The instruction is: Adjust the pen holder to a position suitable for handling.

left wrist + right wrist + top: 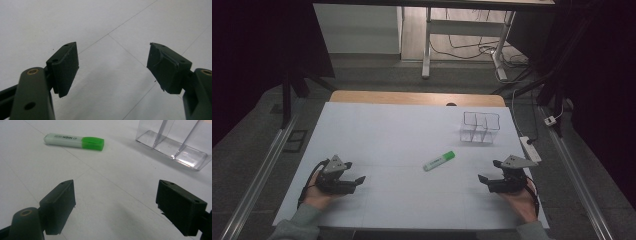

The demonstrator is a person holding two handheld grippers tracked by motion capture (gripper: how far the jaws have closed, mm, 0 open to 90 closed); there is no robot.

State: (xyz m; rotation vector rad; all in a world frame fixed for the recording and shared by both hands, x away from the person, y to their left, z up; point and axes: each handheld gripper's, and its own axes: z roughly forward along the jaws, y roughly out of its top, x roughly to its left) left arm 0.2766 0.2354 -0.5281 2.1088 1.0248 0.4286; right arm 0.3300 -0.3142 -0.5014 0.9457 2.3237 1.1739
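Highlighter (439, 160) between both hand-held grippers

Looks like a lab or office workroom: white-covered table (377, 135), grey carpet floor (257, 130), metal desk legs (427, 45) and tangled cables (472, 50) at twelve o'clock, power strip (530, 148) at three.

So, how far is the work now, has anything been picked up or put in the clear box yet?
Nothing looks done. The green highlighter pen lies flat on the white table cover, apart from the clear plastic divided box, whose compartments look empty. In hand: nothing; the left gripper and right gripper rest open near the table's front edge. Any picking or placing is still left.
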